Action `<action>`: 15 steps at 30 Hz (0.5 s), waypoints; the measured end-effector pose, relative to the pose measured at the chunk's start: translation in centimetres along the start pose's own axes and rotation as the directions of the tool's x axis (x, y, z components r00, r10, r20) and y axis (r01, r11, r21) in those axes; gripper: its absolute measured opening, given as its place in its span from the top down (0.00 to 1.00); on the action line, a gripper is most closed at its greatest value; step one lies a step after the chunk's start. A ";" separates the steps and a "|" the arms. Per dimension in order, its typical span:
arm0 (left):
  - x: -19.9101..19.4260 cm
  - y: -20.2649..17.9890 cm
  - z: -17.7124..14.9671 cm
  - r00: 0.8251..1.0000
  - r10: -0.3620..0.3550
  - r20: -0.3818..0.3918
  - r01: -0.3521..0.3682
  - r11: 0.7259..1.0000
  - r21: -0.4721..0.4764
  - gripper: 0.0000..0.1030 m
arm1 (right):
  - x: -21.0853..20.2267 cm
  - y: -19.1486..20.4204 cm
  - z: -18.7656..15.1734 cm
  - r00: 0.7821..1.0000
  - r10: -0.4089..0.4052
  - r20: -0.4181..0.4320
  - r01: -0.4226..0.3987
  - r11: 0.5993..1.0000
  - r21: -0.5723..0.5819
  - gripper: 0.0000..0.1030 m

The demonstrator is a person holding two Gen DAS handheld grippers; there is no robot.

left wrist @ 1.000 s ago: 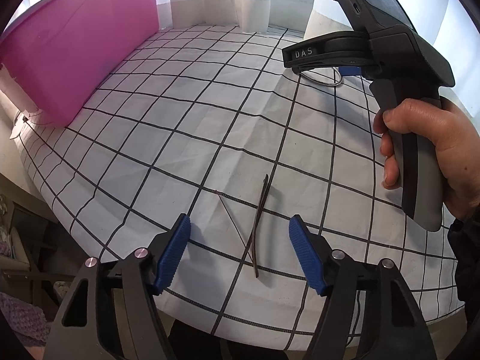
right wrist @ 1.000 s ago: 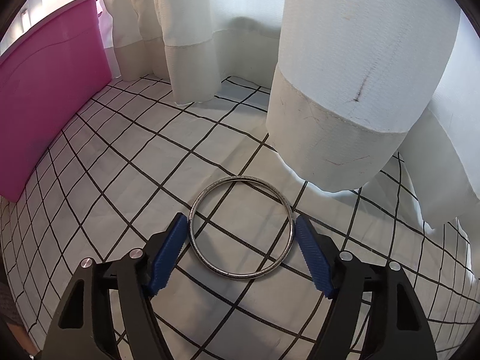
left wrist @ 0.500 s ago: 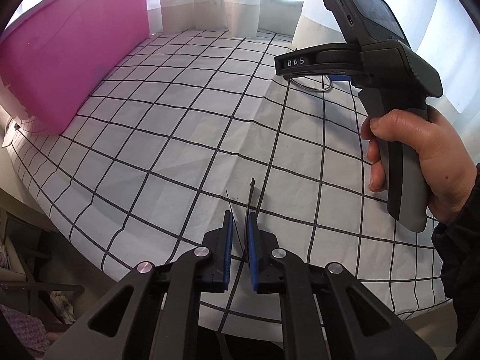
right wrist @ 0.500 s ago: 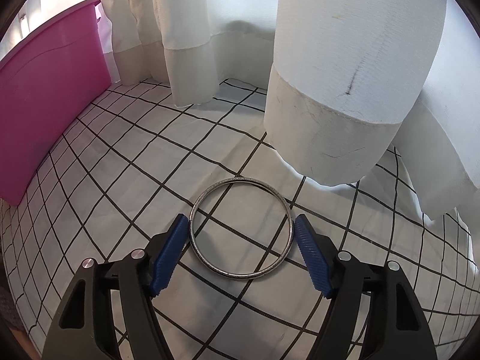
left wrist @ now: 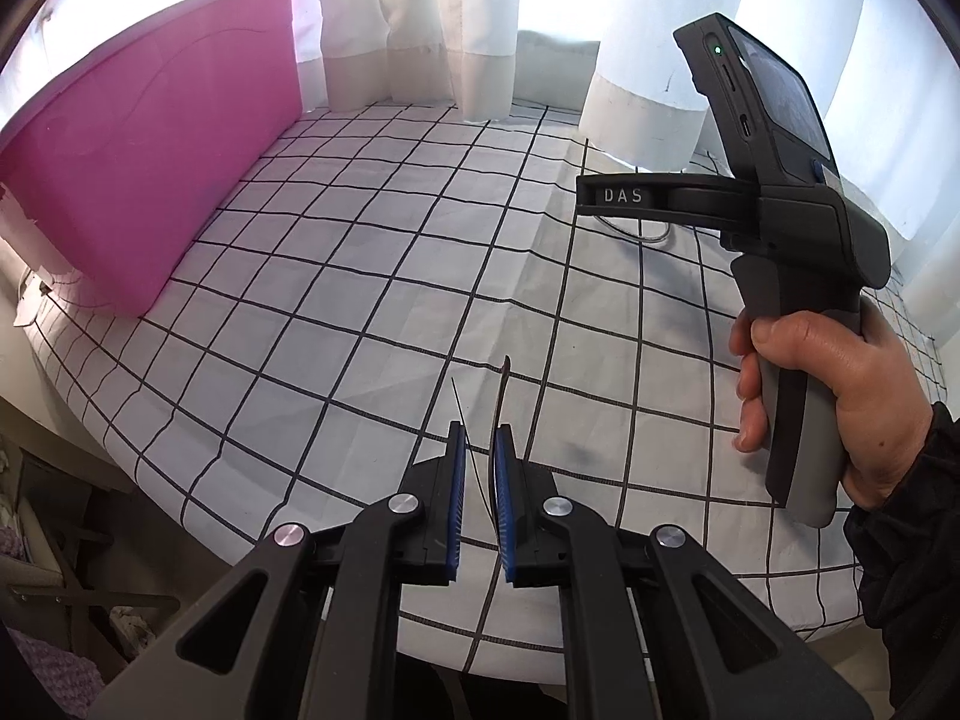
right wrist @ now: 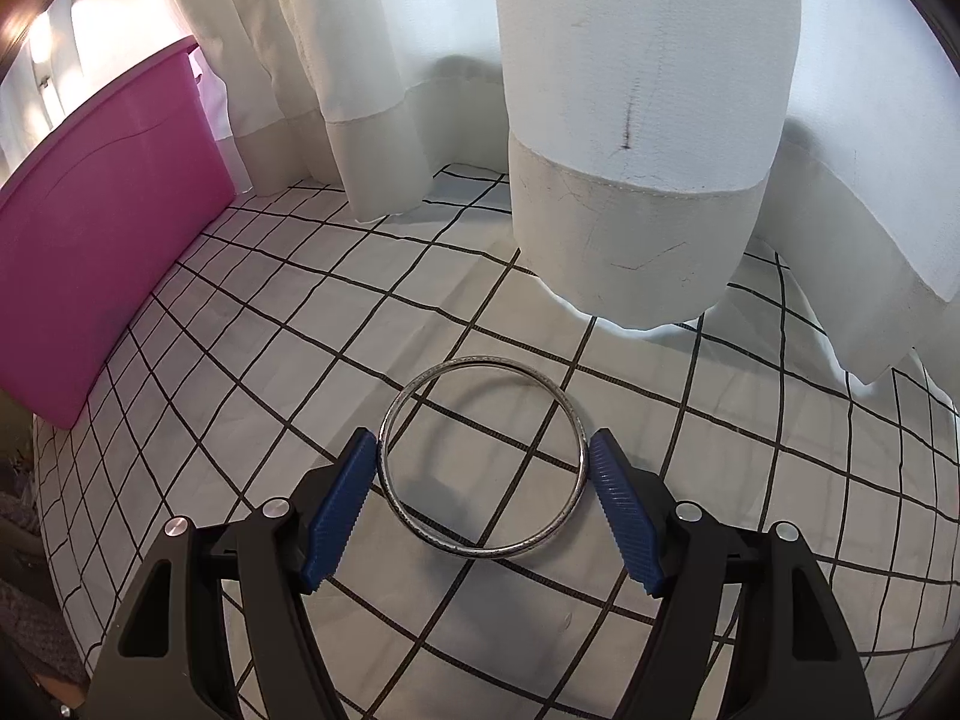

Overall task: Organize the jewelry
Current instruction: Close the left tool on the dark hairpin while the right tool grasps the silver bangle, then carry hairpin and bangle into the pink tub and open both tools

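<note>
Change since a second ago: the left gripper [left wrist: 477,480] was spread wide around the thin dark hair-stick-like pin [left wrist: 501,405] lying on the cloth; its blue pads have closed in on it, and pin and gripper appear to have come up off the cloth. The right gripper [right wrist: 483,495] has crept forward so its pads flank the bangle more closely.
Left claw: nearly together, clamped on the dark pin, whose two slender prongs poke out towards 12 o'clock from between the pads.
Right claw: apart, straddling the thin silver metal bangle [right wrist: 483,456], pads just beside its rim at 9 and 3 o'clock; real contact cannot be told.
Bangle position: flat on the white black-gridded tablecloth [right wrist: 252,360], near the hem of the cream curtain [right wrist: 636,198] at 12 o'clock.
Destination guess: the pink plastic storage box [left wrist: 144,168] at 10 o'clock in the left wrist view, well apart from both pieces; its inside is not visible.
Done so far: one piece gripped, none seen put away.
Left to do: close on the bangle, lift it, carry both pieces to wherever they belong, probably the box.
</note>
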State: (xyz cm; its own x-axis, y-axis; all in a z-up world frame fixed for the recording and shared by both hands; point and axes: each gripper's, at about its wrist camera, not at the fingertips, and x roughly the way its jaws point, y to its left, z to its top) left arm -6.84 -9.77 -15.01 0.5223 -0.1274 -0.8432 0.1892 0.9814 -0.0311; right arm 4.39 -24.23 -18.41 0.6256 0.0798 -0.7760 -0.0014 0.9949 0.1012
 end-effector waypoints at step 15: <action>-3.1 2.1 2.8 0.996 0.029 0.086 -0.031 0.999 0.016 0.90 | -3.6 1.9 0.5 0.998 0.000 0.056 0.000 1.000 0.003 0.32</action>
State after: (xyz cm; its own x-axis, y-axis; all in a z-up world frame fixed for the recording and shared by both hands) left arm -5.70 -7.70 -10.98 0.5973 -0.1107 -0.7943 0.1866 0.9824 0.0034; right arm 2.51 -22.66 -15.12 0.6686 0.0763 -0.7397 0.0005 0.9947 0.1031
